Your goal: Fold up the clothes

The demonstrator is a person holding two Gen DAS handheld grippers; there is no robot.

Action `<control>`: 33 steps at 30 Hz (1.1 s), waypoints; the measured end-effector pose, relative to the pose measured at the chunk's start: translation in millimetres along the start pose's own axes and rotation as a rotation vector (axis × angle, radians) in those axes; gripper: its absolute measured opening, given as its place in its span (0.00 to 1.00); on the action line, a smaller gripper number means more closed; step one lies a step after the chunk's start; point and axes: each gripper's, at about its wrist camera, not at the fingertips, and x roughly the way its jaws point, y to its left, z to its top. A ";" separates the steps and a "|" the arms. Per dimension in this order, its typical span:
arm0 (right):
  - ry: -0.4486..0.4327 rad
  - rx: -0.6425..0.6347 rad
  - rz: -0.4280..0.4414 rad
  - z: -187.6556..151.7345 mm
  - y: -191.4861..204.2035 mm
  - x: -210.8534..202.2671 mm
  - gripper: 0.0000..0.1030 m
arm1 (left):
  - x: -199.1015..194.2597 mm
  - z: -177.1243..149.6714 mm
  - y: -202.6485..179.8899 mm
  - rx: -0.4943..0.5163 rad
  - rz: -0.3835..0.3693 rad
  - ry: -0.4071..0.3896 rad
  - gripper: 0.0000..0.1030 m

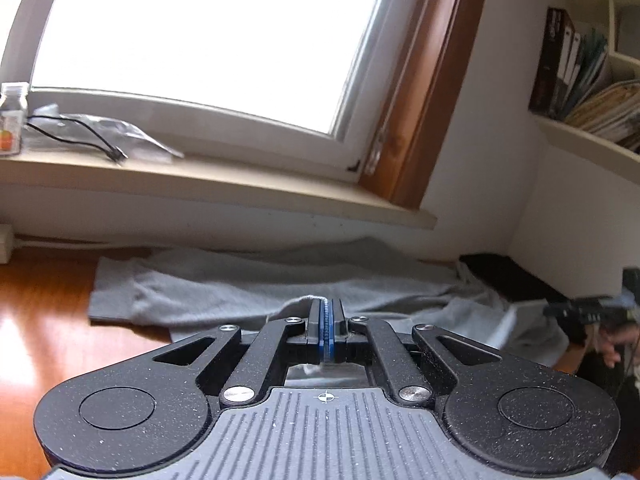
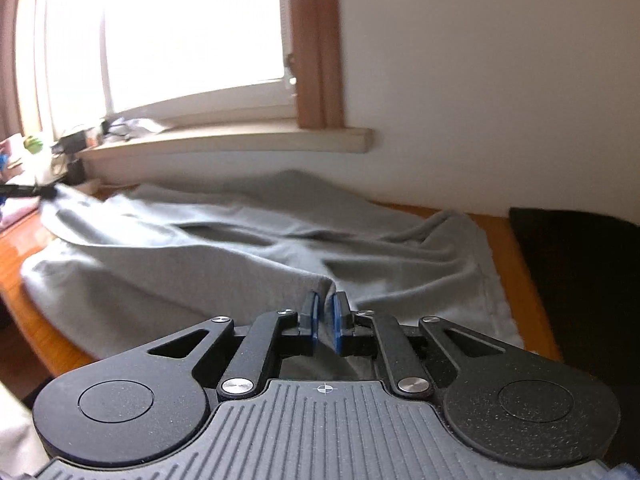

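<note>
surface: glossy orange-brown wooden table point(image 2: 516, 240) running up to the wall | on it: grey garment point(image 2: 240, 248) lying rumpled, spreading from 9 to 2 o'clock | dark mat point(image 2: 580, 280) sitting at 3 o'clock beside it

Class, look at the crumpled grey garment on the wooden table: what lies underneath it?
Under the crumpled grey fabric garment only the glossy orange-brown wooden table shows, at its edges. Anything beneath its middle is covered.
</note>
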 end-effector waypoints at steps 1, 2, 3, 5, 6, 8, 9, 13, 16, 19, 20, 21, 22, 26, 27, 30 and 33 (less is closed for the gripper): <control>0.009 -0.009 0.011 -4.8 2.7 -1.8 0.07 | -4.0 -0.8 1.5 -0.003 0.001 0.000 0.02; 0.019 -0.019 0.021 -9.8 5.4 -3.4 0.07 | -7.3 -3.2 3.2 -0.007 0.003 0.005 0.02; 0.040 -0.028 0.020 -17.8 8.6 -3.9 0.07 | -9.4 -8.3 5.1 -0.010 0.007 0.017 0.02; 0.069 -0.023 0.020 -31.2 10.3 -6.1 0.08 | -12.9 -18.5 9.0 -0.019 0.016 0.045 0.02; 0.076 -0.014 0.013 -37.6 10.2 -8.2 0.10 | -13.3 -23.8 11.3 -0.025 0.017 0.062 0.02; 0.075 0.005 0.011 -45.4 9.4 -13.0 0.18 | -11.2 -33.3 15.9 -0.036 0.026 0.099 0.03; 0.069 0.012 0.002 -47.0 8.2 -14.8 0.24 | -9.4 -37.3 18.0 -0.041 0.034 0.116 0.05; 0.026 0.059 -0.053 -52.2 3.1 -24.9 0.50 | -6.6 -45.6 23.1 -0.054 0.040 0.146 0.23; -0.002 0.124 -0.113 -58.5 -4.3 -31.3 0.51 | -6.0 -49.7 22.5 -0.047 0.044 0.153 0.28; -0.029 0.224 -0.165 -66.4 -16.1 -36.1 0.51 | -3.3 -53.8 20.3 -0.041 0.043 0.163 0.28; -0.033 0.242 -0.166 -68.4 -18.1 -36.3 0.50 | -1.9 -54.6 19.2 -0.039 0.043 0.165 0.28; -0.038 0.259 -0.166 -70.5 -20.2 -36.5 0.50 | 0.2 -55.5 18.0 -0.038 0.041 0.168 0.28; -0.042 0.277 -0.167 -72.5 -22.2 -36.8 0.50 | 2.0 -56.2 16.7 -0.036 0.038 0.169 0.28; -0.062 0.355 -0.137 -73.7 -29.5 -31.7 0.50 | 8.4 -56.3 12.4 -0.022 0.043 0.161 0.28; -0.066 0.378 -0.122 -72.9 -31.3 -28.7 0.50 | 10.1 -55.8 11.5 -0.017 0.047 0.159 0.25; -0.068 0.436 -0.150 -67.1 -35.3 -17.2 0.51 | 13.3 -54.2 8.0 0.009 0.075 0.139 0.05; -0.079 0.469 -0.223 -59.5 -37.5 -7.9 0.63 | 11.0 -51.9 4.6 0.014 0.087 0.107 0.04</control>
